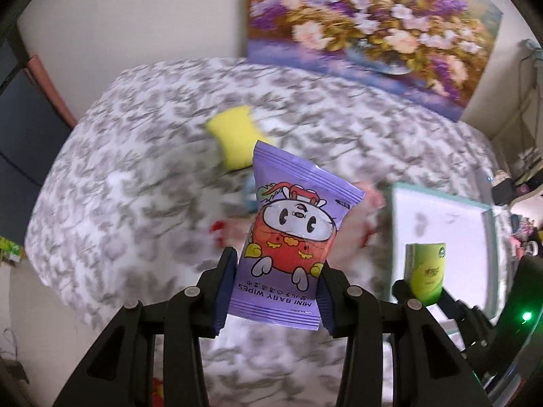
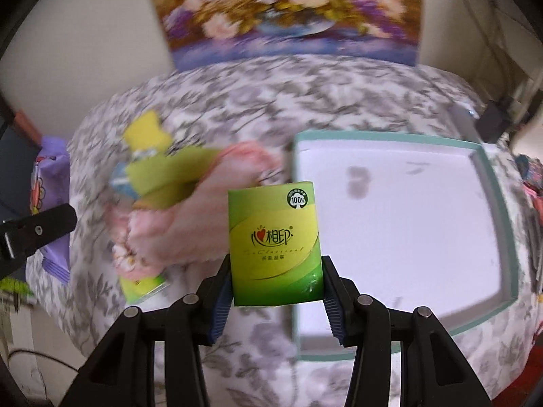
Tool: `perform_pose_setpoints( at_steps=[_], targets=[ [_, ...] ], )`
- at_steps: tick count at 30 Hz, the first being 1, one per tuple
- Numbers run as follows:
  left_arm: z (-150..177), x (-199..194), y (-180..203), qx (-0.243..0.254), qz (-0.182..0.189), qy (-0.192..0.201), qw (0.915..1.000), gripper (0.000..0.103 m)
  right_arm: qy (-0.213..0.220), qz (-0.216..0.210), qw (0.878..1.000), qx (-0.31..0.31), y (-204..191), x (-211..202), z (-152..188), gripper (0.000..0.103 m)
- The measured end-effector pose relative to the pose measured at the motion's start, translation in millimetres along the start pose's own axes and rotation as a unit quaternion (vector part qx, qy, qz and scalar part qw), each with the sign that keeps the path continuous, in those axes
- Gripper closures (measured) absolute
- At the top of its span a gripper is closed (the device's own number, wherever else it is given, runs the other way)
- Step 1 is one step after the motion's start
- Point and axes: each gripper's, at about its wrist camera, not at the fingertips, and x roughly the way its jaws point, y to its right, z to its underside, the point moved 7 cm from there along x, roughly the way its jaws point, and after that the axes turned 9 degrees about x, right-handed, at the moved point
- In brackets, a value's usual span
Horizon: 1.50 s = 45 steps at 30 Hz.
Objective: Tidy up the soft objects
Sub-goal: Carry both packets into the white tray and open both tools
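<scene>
**A:** Black fingers sat closest to each lens. The left gripper [image 1: 276, 291] was clamped on the wipes [image 1: 292, 234], pads pressed against the pack's two long edges near its lower end.

**B:** And the right gripper [image 2: 276, 291]?

**A:** Closed on the tissues [image 2: 275, 247], again squeezing both side edges low down. Both packs were lifted clear of the table [image 1: 135, 176], held up in the air.

**B:** Why grip them that low?

**A:** My guess is that it left most of each pack sticking out ahead of the fingers, easy to set into the tray [image 2: 492, 183]. The tray lay open and white, just right of the tissues.

**B:** Which way did they point?

**A:** Wipes: long axis running away from the gripper, leaning slightly right, printed text upside down to the camera. Tissues: long axis also pointing forward, nearly straight, logo upright.

**B:** What remained?

**A:** A blurred pile [image 2: 190, 210] of pink and green soft things, plus a sponge [image 1: 234, 135], on the cloth.
</scene>
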Motion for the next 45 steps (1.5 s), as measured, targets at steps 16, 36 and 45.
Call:
perform_pose_setpoints(
  at_steps=[16,36,45],
  targets=[
    [-27,40,151,0.048,0.098,0.002,0.994,0.058,0.002,0.103,0.983,0.153,158,1,-38,0.052],
    [-40,83,202,0.1,0.115,-0.005,0.9883,0.048,0.025,0.129,0.972,0.194,212,10,-57,0.052],
    [-37,76,202,0.1,0.123,-0.004,0.9873,0.033,0.018,0.13,0.972,0.194,214,11,-52,0.052]
  ],
)
